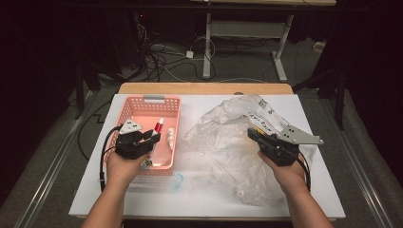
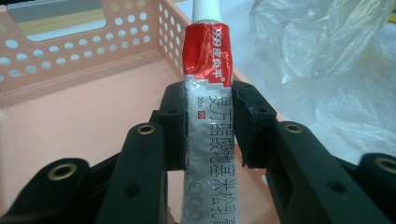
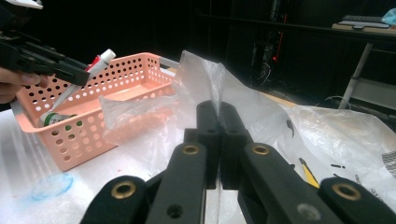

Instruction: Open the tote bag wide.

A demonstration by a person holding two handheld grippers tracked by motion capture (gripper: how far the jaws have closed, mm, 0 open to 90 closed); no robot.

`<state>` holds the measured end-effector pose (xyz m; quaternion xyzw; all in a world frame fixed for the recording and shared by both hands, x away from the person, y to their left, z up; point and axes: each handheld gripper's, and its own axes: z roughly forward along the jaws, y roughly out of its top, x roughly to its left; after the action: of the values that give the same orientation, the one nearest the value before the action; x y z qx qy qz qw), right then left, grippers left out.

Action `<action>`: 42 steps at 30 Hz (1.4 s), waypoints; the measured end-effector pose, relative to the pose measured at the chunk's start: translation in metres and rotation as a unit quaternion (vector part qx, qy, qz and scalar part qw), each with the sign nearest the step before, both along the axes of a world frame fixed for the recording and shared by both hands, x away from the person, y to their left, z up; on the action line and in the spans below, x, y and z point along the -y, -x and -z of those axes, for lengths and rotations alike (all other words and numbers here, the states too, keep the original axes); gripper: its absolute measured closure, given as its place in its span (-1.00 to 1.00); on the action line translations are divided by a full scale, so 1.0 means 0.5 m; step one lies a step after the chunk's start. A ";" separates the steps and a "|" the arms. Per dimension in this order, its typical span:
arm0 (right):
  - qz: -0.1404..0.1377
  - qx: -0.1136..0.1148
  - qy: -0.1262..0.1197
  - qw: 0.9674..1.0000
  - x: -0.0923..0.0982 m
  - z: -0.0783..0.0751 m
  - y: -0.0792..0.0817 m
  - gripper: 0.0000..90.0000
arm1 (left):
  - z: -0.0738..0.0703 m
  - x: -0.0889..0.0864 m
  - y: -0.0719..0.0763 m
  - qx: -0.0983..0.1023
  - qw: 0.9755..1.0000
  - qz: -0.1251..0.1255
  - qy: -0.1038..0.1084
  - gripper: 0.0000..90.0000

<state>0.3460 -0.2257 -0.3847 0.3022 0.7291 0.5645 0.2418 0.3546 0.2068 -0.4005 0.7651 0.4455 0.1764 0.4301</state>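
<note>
The left gripper [image 2: 209,123] clamps a red-and-silver foil ointment tube with a white cap [image 2: 205,88] at mid-body, poised over the pink perforated plastic basket [image 1: 142,105]; the right gripper [image 3: 218,122] has its jaws pinched tight on a fold of the clear crinkled plastic bag [image 3: 205,77] beside the basket. The tube looks light and soft-walled, likely to dent under pressure; the flat body is the safest hold. The bag is limp, slippery film; a bunched fold holds best.

Looks like a lab or test room

Dark surroundings, tangled cables [image 1: 161,59] on the floor, a bare desk frame [image 1: 247,33] behind the white-topped table [image 1: 199,190].
</note>
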 end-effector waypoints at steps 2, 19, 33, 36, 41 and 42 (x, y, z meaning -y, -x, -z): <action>0.000 0.000 0.000 1.000 0.000 0.001 -0.001 1.00 | -0.003 -0.001 0.007 0.003 1.000 0.006 0.008 0.47; 0.001 0.002 -0.002 1.000 0.003 0.001 -0.001 1.00 | -0.028 0.052 0.063 0.021 0.997 0.068 0.040 0.47; -0.001 0.001 -0.006 1.000 0.004 0.000 -0.001 1.00 | -0.023 0.108 0.082 0.023 0.993 0.107 0.038 0.47; -0.002 0.001 -0.005 1.000 0.005 0.000 -0.001 1.00 | -0.020 0.118 0.084 0.022 0.992 0.113 0.043 0.47; -0.002 0.001 -0.007 1.000 0.004 0.001 -0.001 1.00 | -0.016 0.132 0.088 0.022 0.992 0.122 0.039 0.47; -0.002 -0.001 -0.008 1.000 0.004 0.001 -0.001 1.00 | -0.015 0.136 0.089 0.022 0.991 0.123 0.038 0.47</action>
<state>0.3463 -0.2277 -0.3851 0.3034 0.7254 0.5703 0.2379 0.3103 0.1389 -0.3932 0.7930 0.3452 0.1218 0.4870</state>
